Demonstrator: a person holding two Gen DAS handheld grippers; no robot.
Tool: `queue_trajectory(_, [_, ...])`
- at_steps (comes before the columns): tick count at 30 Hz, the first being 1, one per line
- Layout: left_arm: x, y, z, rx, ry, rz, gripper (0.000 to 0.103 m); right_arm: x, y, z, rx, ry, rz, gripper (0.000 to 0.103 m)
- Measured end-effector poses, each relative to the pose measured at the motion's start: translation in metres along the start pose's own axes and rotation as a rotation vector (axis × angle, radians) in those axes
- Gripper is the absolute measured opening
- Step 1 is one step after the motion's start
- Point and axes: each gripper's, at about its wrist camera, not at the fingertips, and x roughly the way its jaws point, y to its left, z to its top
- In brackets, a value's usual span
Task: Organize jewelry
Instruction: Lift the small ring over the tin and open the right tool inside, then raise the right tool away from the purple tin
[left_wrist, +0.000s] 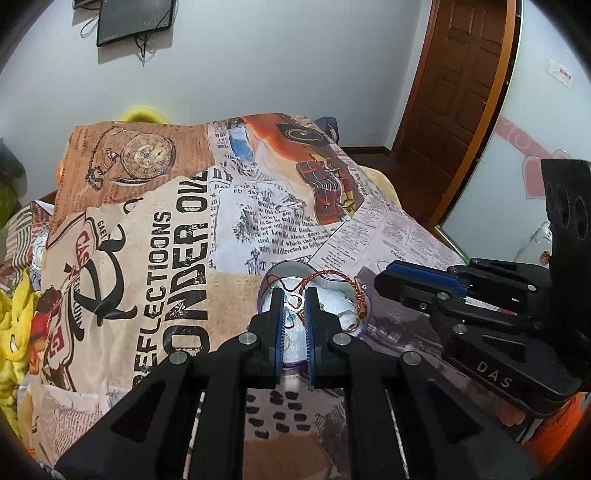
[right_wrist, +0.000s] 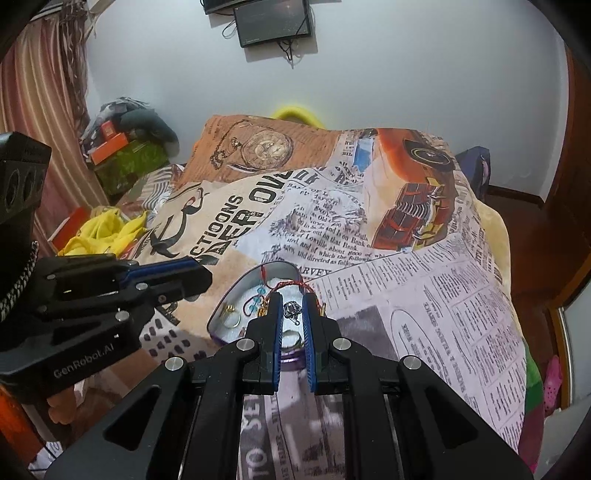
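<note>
Both the left hand-held gripper (left_wrist: 294, 295) and the right hand-held gripper (right_wrist: 291, 306) hover nearly pressed together, holding nothing, above the heart-shaped tin (right_wrist: 221, 310) on the bed (right_wrist: 424, 295), which keeps the jewelry (right_wrist: 231, 314) gathered.

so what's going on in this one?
A person with a handheld tool in each hand is sorting jewelry on a bed covered by a newspaper-print blanket. Both hover over an open heart-shaped tin holding rings, a blue-beaded piece and a red-and-gold cord that trails over the rim. The left tool is shut on a small silver ring. The right tool is shut on a dark ornate pendant.
</note>
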Motion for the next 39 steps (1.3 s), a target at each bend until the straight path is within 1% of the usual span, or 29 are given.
queue_trajectory(6, [0.017, 0.002, -0.001, 0.002, 0.033, -0.005, 0.009, 0.014, -0.002, -0.001, 0.002, 0.032, 0.001, 0.009])
queue_trajectory(9, [0.027, 0.003, -0.003, -0.004, 0.052, -0.013, 0.009, 0.025, -0.002, -0.003, -0.003, 0.067, 0.017, 0.009])
queue_trajectory(12, [0.034, 0.004, -0.006, -0.02, 0.07, -0.029, 0.009, 0.032, -0.002, -0.006, -0.01, 0.09, 0.015, 0.009])
queue_trajectory(16, [0.036, 0.001, -0.007, -0.013, 0.072, -0.033, 0.009, 0.037, -0.004, -0.007, -0.005, 0.108, 0.023, 0.009])
queue_trajectory(24, [0.035, 0.001, -0.008, -0.008, 0.072, -0.014, 0.009, 0.04, -0.004, -0.008, -0.002, 0.134, 0.033, 0.01])
queue_trajectory(27, [0.033, 0.0, -0.008, -0.002, 0.069, -0.009, 0.009, 0.036, -0.003, -0.007, -0.005, 0.138, 0.035, 0.011])
queue_trajectory(29, [0.028, -0.002, -0.008, 0.004, 0.063, -0.001, 0.01, 0.032, -0.002, -0.006, -0.004, 0.13, 0.032, 0.017])
queue_trajectory(33, [0.014, -0.003, -0.005, 0.0, 0.04, 0.004, 0.012, 0.017, 0.002, 0.0, -0.017, 0.098, 0.004, 0.02])
queue_trajectory(35, [0.002, -0.004, -0.003, -0.003, 0.018, 0.008, 0.021, 0.008, 0.004, 0.002, -0.022, 0.079, -0.005, 0.02])
queue_trajectory(37, [-0.013, -0.006, -0.001, -0.005, -0.013, 0.013, 0.027, -0.006, 0.006, 0.005, -0.022, 0.045, -0.032, 0.02])
queue_trajectory(39, [-0.029, -0.008, 0.002, -0.004, -0.042, 0.014, 0.028, -0.026, 0.009, 0.009, -0.019, 0.0, -0.043, 0.02])
